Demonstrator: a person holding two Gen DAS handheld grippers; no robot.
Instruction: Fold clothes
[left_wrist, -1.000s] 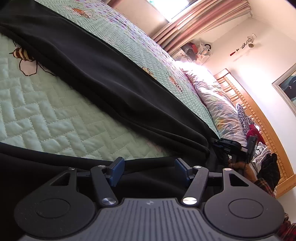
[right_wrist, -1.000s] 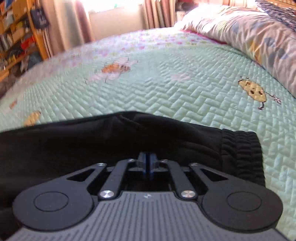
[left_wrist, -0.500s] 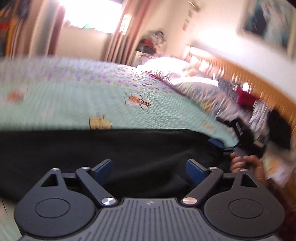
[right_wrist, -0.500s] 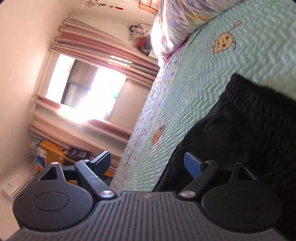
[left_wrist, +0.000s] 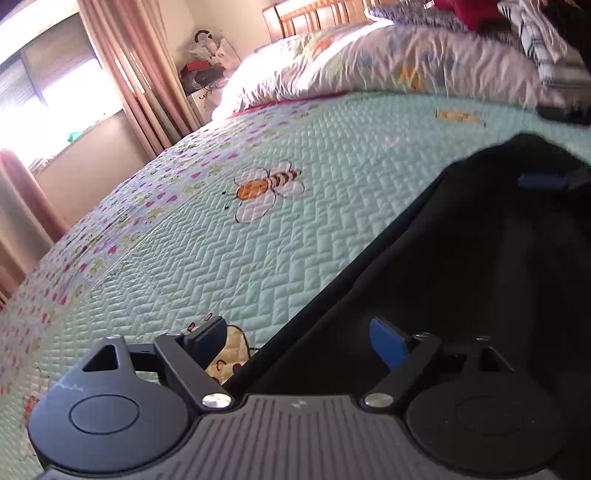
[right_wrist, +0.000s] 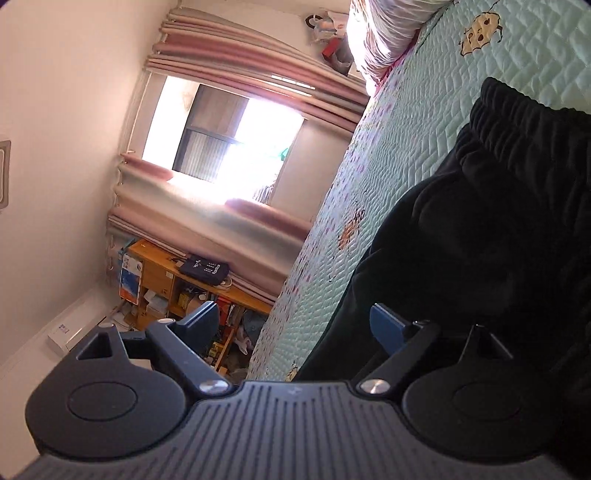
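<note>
Bedspread (left_wrist: 332, 206), quilted pale green with bee motifs, filling the middle of the left wrist frame. Black trousers (left_wrist: 498, 280) lying on it, occupying that frame's right and lower right; their long edge runs diagonally from lower centre to upper right. Left gripper (left_wrist: 299, 343), fingers spread wide, nothing held, straddling that edge: left finger over quilt, right finger over cloth. Right gripper (right_wrist: 299, 328), equally wide, empty; trousers (right_wrist: 498, 240) lie to its right, so neither is clearly nearer. Right wrist view alone shows the gathered elastic waistband (right_wrist: 524, 122) at upper right; left wrist view alone shows the other gripper's blue pad (left_wrist: 543, 181) at far right.
</note>
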